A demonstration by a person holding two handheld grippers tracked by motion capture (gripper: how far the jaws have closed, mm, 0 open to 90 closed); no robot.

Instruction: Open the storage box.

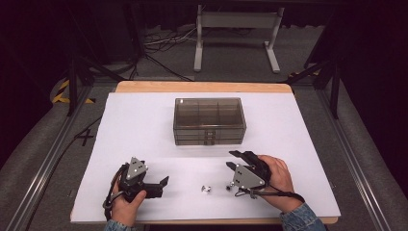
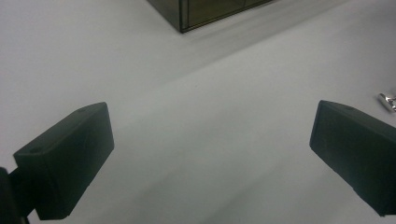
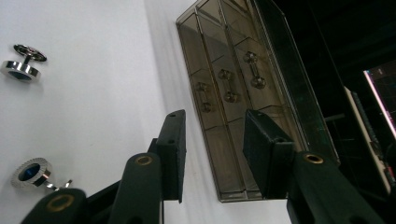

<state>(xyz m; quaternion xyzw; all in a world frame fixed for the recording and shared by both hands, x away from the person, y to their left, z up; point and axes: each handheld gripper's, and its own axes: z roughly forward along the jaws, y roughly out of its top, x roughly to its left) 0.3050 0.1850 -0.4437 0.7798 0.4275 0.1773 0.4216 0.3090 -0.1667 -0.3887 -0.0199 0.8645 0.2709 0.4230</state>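
A smoky clear drawer box stands at the middle of the white table cover. Its three drawer fronts with metal knobs face me, as the right gripper view shows. Two small silver cufflink-like studs lie near the front edge, one between the grippers and one beside the right gripper. My left gripper rests at the front left, open wide and empty. My right gripper sits at the front right, open with nothing between its jaws, pointed at the box. Both studs lie to its left.
The white cover lies on a wooden tabletop, bare around the box. A corner of the box shows at the top of the left gripper view, and a stud at its right edge. A white stand and cables sit on the floor beyond.
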